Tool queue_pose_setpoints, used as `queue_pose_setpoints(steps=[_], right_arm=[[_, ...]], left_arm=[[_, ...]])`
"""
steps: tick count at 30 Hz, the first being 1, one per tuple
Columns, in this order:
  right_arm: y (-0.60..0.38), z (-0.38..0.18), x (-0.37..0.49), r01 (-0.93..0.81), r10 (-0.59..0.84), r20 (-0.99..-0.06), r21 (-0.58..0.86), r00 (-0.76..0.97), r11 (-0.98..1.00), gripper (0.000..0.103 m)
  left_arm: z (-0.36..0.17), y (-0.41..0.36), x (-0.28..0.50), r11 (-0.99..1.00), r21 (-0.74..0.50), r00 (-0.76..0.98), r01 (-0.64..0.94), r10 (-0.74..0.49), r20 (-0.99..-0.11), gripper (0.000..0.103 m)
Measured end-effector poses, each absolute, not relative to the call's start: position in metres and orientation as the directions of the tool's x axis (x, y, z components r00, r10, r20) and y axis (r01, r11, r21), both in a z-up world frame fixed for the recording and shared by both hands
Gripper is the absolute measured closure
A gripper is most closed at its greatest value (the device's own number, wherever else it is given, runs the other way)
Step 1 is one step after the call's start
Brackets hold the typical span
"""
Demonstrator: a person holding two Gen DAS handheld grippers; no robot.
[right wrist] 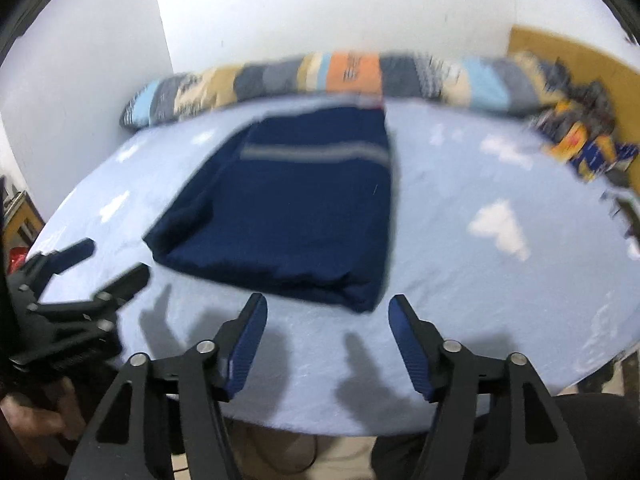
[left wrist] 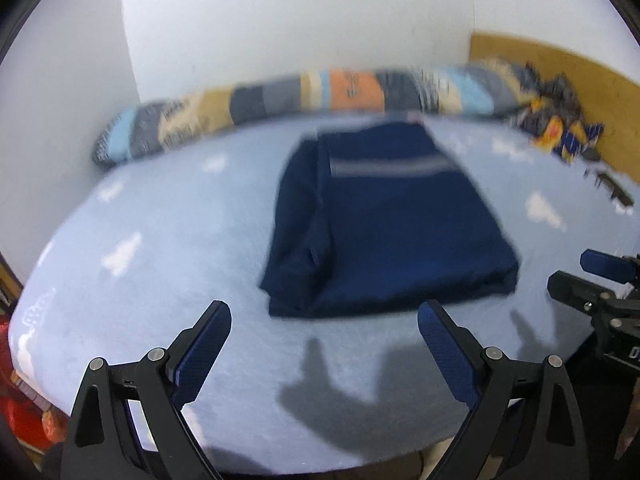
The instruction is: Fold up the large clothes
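A navy garment point(left wrist: 384, 224) with a grey stripe lies folded into a rectangle on the light blue bed point(left wrist: 160, 240); in the right wrist view the same garment point(right wrist: 292, 204) is left of centre. My left gripper point(left wrist: 324, 316) is open and empty, just short of the garment's near edge. My right gripper point(right wrist: 328, 312) is open too, holding nothing, its tips near the garment's front right corner. The right gripper point(left wrist: 576, 272) shows at the right edge of the left wrist view, and the left gripper point(right wrist: 112, 260) at the left of the right wrist view.
A long patchwork bolster point(left wrist: 304, 100) lies along the white wall behind the bed. A crumpled blue and orange cloth point(left wrist: 560, 128) sits at the far right by a wooden headboard point(left wrist: 560, 64). A red object point(left wrist: 24, 412) is below the bed's left edge. A hand point(right wrist: 36, 416) holds the left gripper.
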State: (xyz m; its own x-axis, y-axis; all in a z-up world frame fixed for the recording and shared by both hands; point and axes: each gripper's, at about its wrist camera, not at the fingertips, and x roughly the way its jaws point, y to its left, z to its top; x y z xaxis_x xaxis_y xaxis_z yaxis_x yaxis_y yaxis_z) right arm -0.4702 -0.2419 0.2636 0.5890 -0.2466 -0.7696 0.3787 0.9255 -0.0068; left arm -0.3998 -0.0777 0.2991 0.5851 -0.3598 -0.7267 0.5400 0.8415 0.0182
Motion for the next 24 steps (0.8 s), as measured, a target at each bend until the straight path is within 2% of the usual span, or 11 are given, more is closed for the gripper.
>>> queue_pose_setpoints(steps=[3, 7, 12, 18, 24], right_arm=[[-0.230, 0.282, -0.486, 0.373, -0.287, -0.699, -0.032, 0.655, 0.927, 0.013], [-0.215, 0.290, -0.490, 0.345, -0.307, -0.657, -0.076, 0.689, 0.935, 0.005], [-0.217, 0.281, -0.476, 0.332, -0.290, -0.705, -0.081, 0.648, 0.940, 0.005], [-0.219, 0.281, -0.480, 0.345, -0.292, -0.699, -0.068, 0.653, 0.936, 0.005], [-0.218, 0.281, -0.482, 0.342, -0.296, -0.692, -0.076, 0.658, 0.937, 0.005]], left_arm=[[0.321, -0.061, -0.418, 0.834, -0.033, 0.610, 0.550, -0.429, -0.666, 0.001], [0.336, -0.057, -0.428, 0.820, -0.027, 0.631, 0.571, -0.460, -0.624, 0.000], [0.338, -0.049, -0.434, 0.809, -0.063, 0.621, 0.584, -0.496, -0.607, 0.000], [0.331, -0.056, -0.428, 0.864, 0.023, 0.659, 0.502, -0.365, -0.658, 0.001], [0.343, -0.056, -0.430, 0.872, 0.032, 0.671, 0.489, -0.353, -0.652, 0.001]])
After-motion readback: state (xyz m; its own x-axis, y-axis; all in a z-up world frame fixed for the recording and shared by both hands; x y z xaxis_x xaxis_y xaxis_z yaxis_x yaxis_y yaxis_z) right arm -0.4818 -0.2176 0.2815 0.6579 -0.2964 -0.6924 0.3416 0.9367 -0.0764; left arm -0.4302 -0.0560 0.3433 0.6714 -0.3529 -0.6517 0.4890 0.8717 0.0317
